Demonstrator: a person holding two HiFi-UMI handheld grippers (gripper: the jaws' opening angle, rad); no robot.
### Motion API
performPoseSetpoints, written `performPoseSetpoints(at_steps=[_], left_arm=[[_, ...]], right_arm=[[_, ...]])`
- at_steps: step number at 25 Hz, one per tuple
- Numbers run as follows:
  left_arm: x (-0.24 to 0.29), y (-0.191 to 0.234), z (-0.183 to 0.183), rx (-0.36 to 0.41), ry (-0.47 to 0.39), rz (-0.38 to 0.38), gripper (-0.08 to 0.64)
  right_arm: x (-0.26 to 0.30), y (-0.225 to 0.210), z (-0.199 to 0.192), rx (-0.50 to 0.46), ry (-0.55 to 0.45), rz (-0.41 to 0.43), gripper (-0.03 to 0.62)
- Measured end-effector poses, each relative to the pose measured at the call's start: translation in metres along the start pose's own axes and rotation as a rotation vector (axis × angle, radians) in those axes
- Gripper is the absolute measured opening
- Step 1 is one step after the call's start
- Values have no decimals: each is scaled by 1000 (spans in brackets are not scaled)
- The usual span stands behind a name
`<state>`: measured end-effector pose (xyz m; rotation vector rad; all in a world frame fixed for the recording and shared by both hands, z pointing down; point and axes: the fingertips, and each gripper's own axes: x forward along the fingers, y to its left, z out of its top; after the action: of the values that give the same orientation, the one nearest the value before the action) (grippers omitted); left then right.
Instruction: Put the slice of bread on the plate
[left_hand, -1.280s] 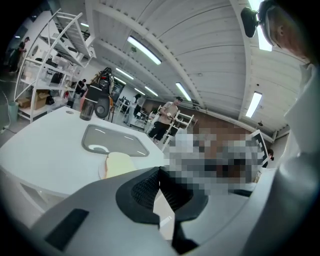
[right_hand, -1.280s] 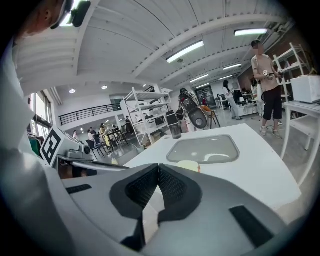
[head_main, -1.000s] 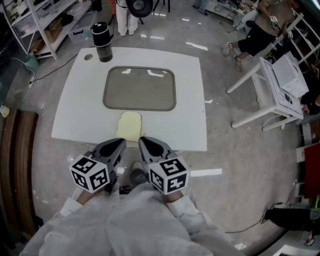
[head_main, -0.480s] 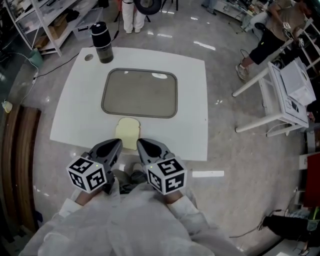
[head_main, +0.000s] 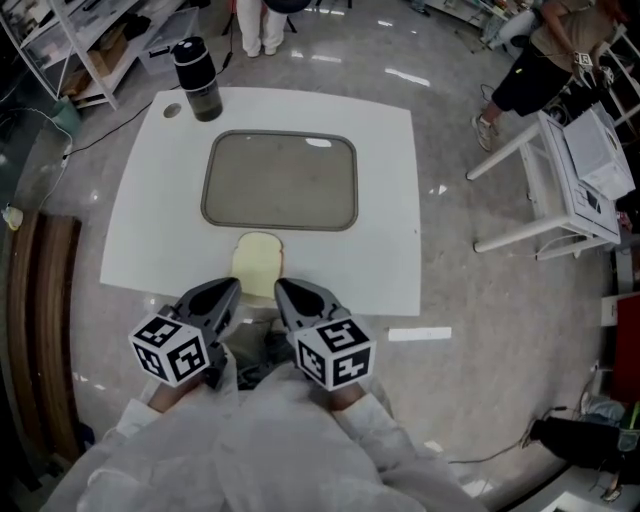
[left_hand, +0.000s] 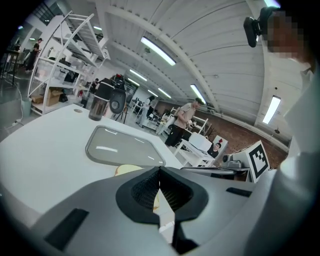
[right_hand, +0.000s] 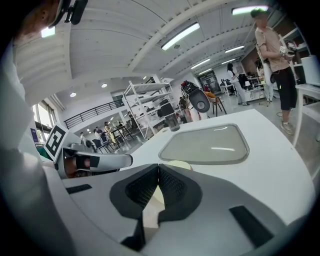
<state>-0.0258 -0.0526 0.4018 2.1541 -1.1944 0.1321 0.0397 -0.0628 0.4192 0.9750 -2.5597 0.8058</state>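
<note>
**Bread sitting on the desk, not on the plate yet**

Head view: the white desk (head_main: 140, 210) fills the upper middle of the frame. On it is the grey rectangular plate (head_main: 280, 180), with only light glare showing on its surface. Left gripper (head_main: 230, 290) and right gripper (head_main: 283, 292) are side by side at lower centre, each with its jaws pressed together on nothing. The slice of bread (head_main: 258, 262) lies flat just below the plate's near rim, long axis up-down in the frame, rounded end toward the plate.

- No readable txt, nos. or brand names anywhere.
- Left gripper (head_main: 230, 288) & right gripper (head_main: 283, 290) cubes: b/w square marker patterns only, no letters.
- Bottle (head_main: 197, 78), tabletop's (head_main: 140, 210) far-left corner: label too small to read.
</note>
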Motion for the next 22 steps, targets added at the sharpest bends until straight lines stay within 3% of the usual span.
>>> performPoseSetpoints(at_steps=[9, 22], left_arm=[[-2, 9, 5, -5, 30, -29, 9], [-9, 43, 1, -87, 34, 22, 9]], right_arm=[[1, -7, -2, 82, -7, -86, 12], [4, -17, -22, 135, 27, -155, 14]])
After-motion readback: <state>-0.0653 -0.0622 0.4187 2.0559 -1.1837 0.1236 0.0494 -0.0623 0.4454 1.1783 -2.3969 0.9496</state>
